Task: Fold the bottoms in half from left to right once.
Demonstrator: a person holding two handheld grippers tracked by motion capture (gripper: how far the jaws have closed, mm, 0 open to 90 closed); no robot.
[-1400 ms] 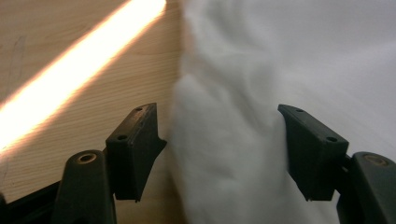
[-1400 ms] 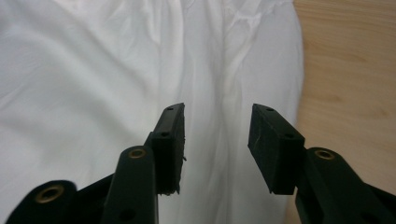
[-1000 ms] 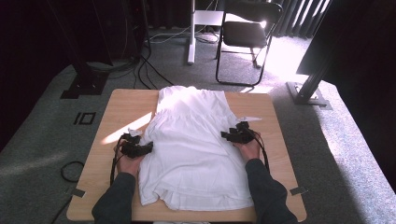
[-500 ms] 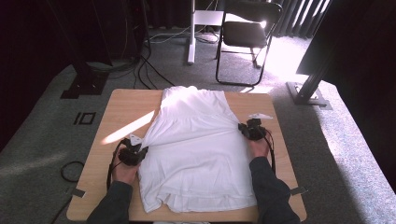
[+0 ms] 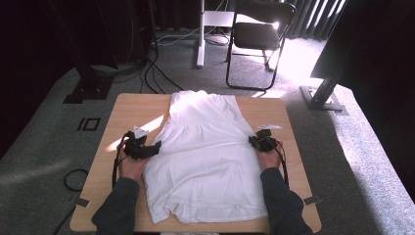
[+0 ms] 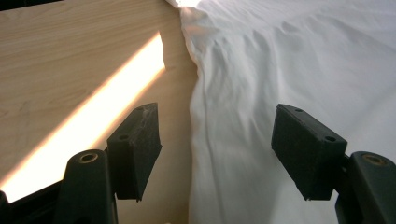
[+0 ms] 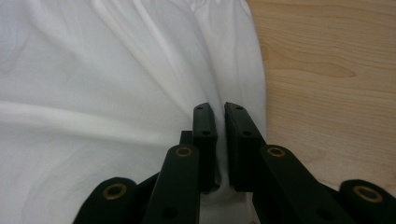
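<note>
A white garment (image 5: pixel 208 152) was spread flat on the table (image 5: pixel 288 147). Its left edge was straddled by the wide-open left gripper (image 6: pixel 215 140), nothing being held. Its right edge was pinched between the nearly closed jaws of the right gripper (image 7: pixel 219 112).

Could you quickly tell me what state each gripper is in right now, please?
Left gripper: open, jaws astride the edge of the white garment.
Right gripper: shut on a fold at the white garment's edge.
</note>
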